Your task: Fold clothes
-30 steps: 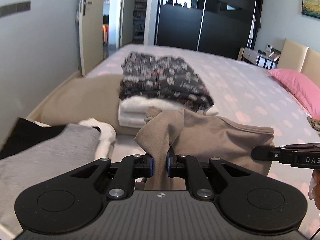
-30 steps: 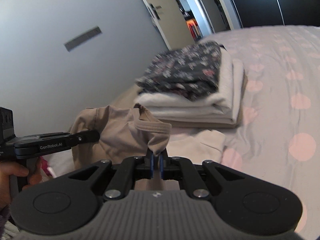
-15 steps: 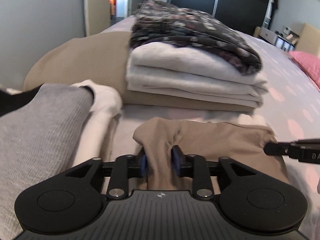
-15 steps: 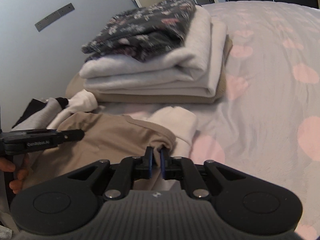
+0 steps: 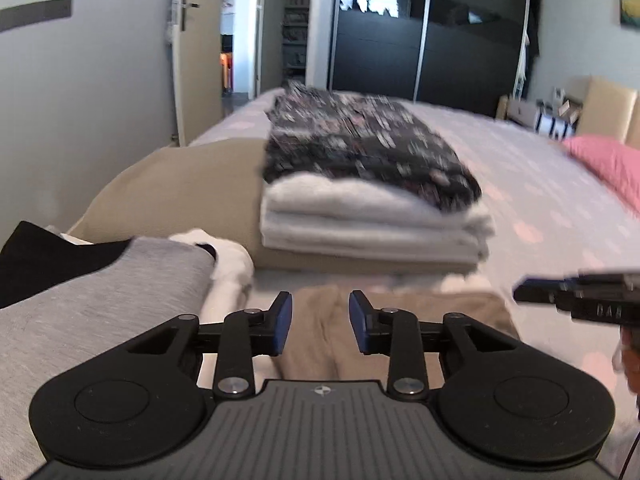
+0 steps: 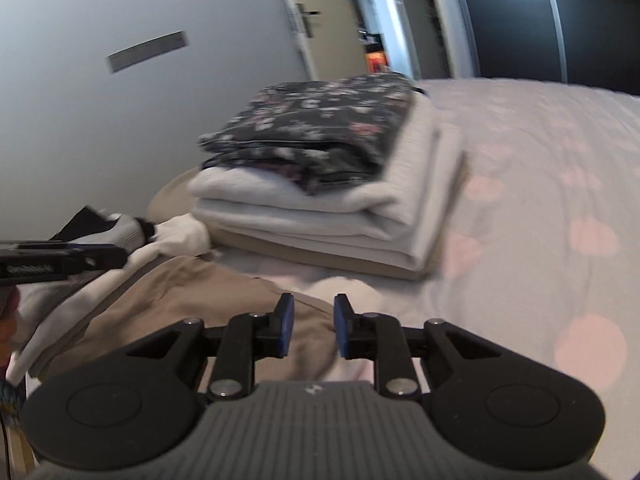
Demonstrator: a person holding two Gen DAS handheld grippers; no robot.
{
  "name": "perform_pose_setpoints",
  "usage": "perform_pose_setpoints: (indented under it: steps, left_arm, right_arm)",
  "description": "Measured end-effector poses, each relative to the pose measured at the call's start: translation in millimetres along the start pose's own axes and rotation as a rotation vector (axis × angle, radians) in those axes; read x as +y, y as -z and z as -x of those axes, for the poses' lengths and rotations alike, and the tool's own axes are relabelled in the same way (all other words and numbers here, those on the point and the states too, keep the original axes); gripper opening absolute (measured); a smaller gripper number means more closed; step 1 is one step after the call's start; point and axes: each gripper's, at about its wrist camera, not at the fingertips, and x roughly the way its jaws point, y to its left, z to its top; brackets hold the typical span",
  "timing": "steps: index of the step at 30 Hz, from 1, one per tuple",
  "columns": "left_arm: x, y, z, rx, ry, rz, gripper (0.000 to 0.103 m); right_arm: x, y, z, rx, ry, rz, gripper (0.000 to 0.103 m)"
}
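Note:
A folded beige garment (image 5: 460,308) lies flat on the bed just in front of both grippers. My left gripper (image 5: 320,300) hovers over its left edge with nothing pinched; its jaws are closing slightly, and the pads stand clear of the cloth. My right gripper (image 6: 314,302) is over the right edge of the beige garment (image 6: 200,292), its jaws opening, with no fabric between the pads. Each gripper's fingers show from the side in the other view (image 5: 536,286) (image 6: 92,256). Behind stands a stack: a dark floral garment (image 5: 360,148) on white folded items (image 5: 360,216).
A grey garment (image 5: 100,288) on black cloth (image 5: 40,256) and a white garment (image 5: 232,264) lie to the left. A tan blanket (image 5: 180,188) sits under the stack. The spotted bed cover (image 6: 540,200) stretches right, with a pink pillow (image 5: 608,160) far right.
Both grippers came down with the beige garment pinched, laid it on the bed and let go. Their jaws now stand apart and the cloth lies flat.

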Motion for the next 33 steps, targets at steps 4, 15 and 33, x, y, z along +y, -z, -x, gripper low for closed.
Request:
perform_pose_setpoints:
  steps: [4,15,33]
  left_arm:
    - [-3,4,-28,0.054,-0.042,-0.016,0.027]
    - [12,11,-49,0.123,-0.061,0.014,0.025]
    - [-12,56,26,0.225,-0.042,-0.137,0.01]
  right_arm:
    - [4,3,-17,0.04,0.007,0.018,0.021]
    - [-3,8,-33,0.082,0.057,0.0,0.014]
    - [65,68,34,0.118,-0.033,0.183,0.018]
